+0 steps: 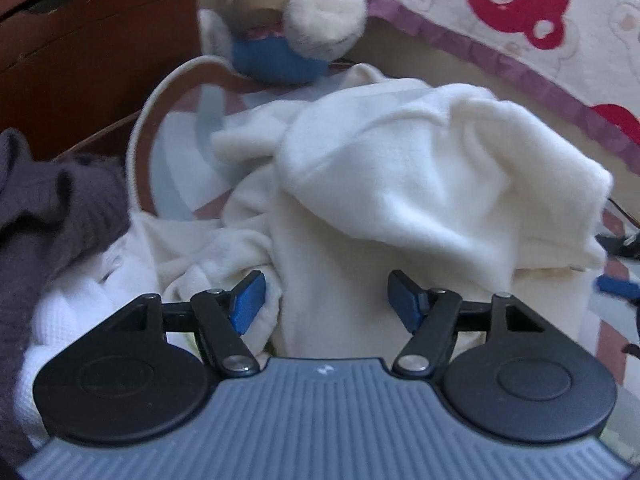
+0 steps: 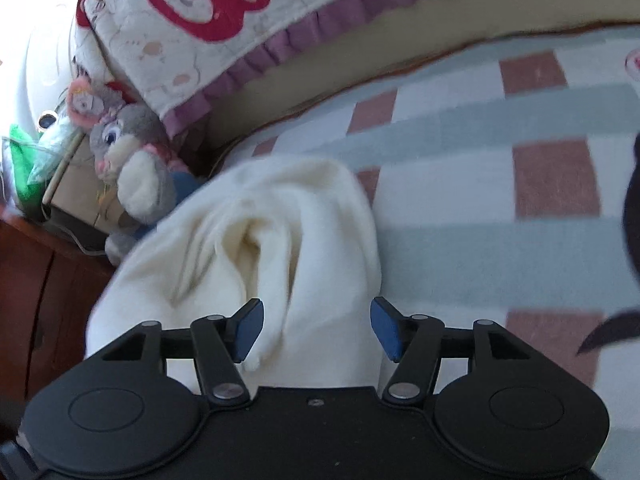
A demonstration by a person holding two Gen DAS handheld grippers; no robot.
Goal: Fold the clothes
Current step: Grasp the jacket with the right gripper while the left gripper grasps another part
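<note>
We hold both the left gripper and the right gripper spread around the bunched cream garment on the checked bedspread; closing now risks pinching several layers, spoiling the fold

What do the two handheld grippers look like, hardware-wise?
Both share a build: black linkage arms with silver pivot pins, round black discs at the base, blue pads on the fingertips. The left gripper has a ribbed grey-blue body with a small white mark. The right gripper has a plain black body. No cables or sleeves visible.
</note>
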